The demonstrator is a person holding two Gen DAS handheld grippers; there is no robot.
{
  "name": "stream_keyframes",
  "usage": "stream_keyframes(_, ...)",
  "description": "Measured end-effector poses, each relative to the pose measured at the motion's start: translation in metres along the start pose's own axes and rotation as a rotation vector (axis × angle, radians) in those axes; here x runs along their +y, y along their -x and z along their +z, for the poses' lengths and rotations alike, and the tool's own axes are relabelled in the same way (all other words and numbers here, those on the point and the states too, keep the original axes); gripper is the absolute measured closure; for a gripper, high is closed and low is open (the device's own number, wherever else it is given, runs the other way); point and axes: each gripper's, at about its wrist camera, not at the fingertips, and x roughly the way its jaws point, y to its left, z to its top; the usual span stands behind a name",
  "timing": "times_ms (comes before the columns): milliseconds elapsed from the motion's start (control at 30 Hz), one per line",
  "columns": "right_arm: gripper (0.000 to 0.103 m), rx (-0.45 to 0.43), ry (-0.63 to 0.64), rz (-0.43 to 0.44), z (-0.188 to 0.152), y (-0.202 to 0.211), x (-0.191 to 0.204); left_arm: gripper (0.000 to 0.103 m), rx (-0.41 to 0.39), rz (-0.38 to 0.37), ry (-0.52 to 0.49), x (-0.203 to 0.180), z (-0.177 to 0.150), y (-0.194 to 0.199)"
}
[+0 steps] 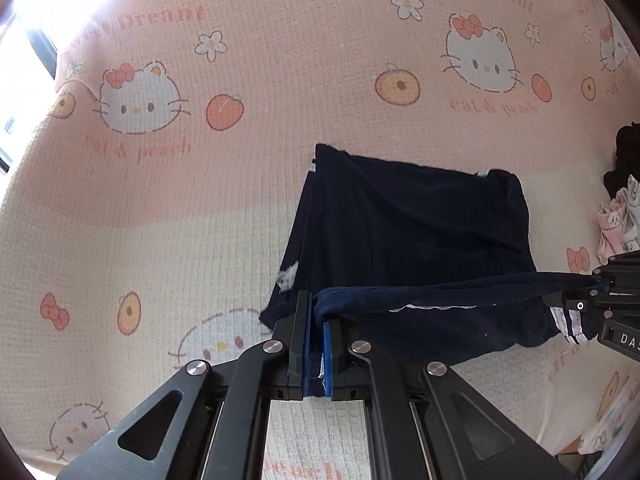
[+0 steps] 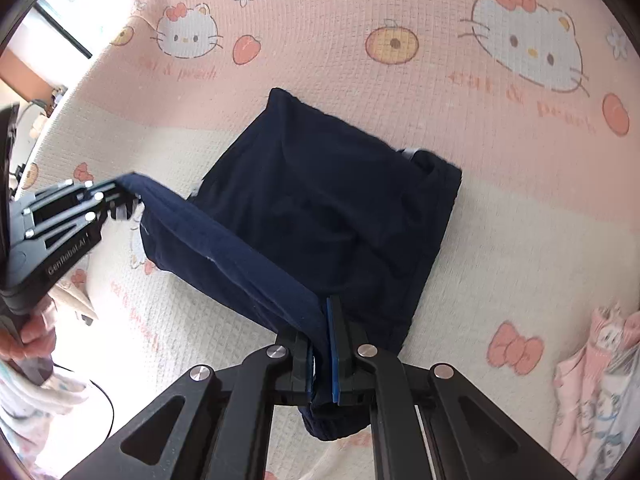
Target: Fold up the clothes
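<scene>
Left tongs (image 1: 316,340): clenched on one near corner of the dark navy knit garment (image 1: 400,232), blue pads pinching the cloth.
Right tongs (image 2: 322,356): clamped on the other near corner; a bunch of cloth hangs below the jaws.
Lifted edge (image 2: 240,256): stretched fairly taut between the two tongs and raised off the bed.
Garment's place: its far part lies flat on the pink and cream waffle-textured blanket with cat and peach prints (image 1: 160,200); the white-striped cuff (image 1: 568,324) hangs near the right tongs.
Step, as I judge it: carrying the near edge over to the far edge.
Doing it well: keep both corners level and equally tense, and lay them square on the far corners before letting go.
Far right: a small pile of pale printed clothes (image 2: 592,380) lies well apart.
</scene>
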Motion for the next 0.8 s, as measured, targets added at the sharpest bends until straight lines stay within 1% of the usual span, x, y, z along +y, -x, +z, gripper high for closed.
stream_keyframes(100,0.097,0.020,0.005,-0.034,0.011,-0.002,0.000,0.101,-0.004,0.007,-0.048,-0.004,0.012,-0.005)
stream_keyframes(300,0.097,0.033,-0.038,-0.054,0.031,-0.003,-0.006,0.101,-0.014,0.024,-0.133,-0.011,0.035,-0.012)
stream_keyframes(400,0.097,0.044,-0.048,-0.065,0.041,-0.006,-0.010,0.101,-0.021,0.025,-0.127,-0.012,0.045,-0.015)
stream_keyframes(567,0.097,0.049,-0.084,-0.055,0.051,-0.011,-0.016,0.101,0.004,0.011,-0.082,-0.007,0.061,-0.028)
stream_keyframes(700,0.097,0.060,-0.079,-0.072,0.054,-0.018,-0.016,0.101,0.036,-0.023,-0.029,-0.002,0.067,-0.043)
stream_keyframes(800,0.097,0.070,-0.056,-0.078,0.057,-0.024,-0.018,0.101,0.045,-0.032,-0.021,-0.003,0.071,-0.053)
